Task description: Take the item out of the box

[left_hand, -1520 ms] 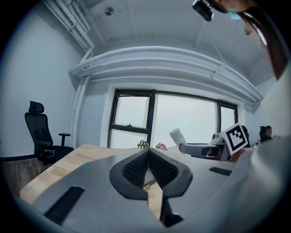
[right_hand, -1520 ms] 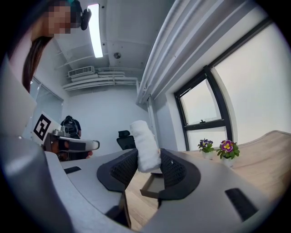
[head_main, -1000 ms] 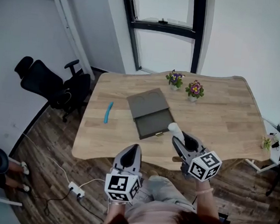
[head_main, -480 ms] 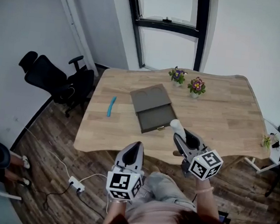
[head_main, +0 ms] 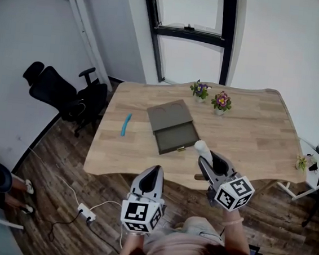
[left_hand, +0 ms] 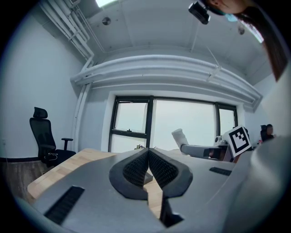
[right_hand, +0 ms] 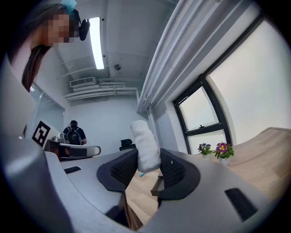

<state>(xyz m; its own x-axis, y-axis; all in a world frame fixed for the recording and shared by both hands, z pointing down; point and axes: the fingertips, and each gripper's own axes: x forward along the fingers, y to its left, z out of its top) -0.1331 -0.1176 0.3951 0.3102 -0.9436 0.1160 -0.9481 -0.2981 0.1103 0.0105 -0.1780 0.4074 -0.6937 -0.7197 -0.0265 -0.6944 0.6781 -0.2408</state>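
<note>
An open grey box [head_main: 171, 126] lies on the wooden table [head_main: 250, 128], its lid folded back toward the window. My right gripper [head_main: 203, 155] hangs over the table's near edge, shut on a white roll [head_main: 202, 149] that sticks up between its pads [right_hand: 146, 144]. My left gripper [head_main: 153, 173] is off the table's near edge, above the floor, its jaws shut with nothing between them [left_hand: 148, 164]. The box's edge shows past the right gripper's pads [right_hand: 159, 183].
A blue pen-like object [head_main: 124, 125] lies on the table left of the box. Two small flower pots [head_main: 199, 90] [head_main: 221, 102] stand at the far side by the window. A black office chair [head_main: 61, 94] is left of the table. A person [right_hand: 73, 132] stands far off.
Both grippers have drifted slightly back from the table toward me, the right still holding the white roll. The box and pen have not moved on the table.
</note>
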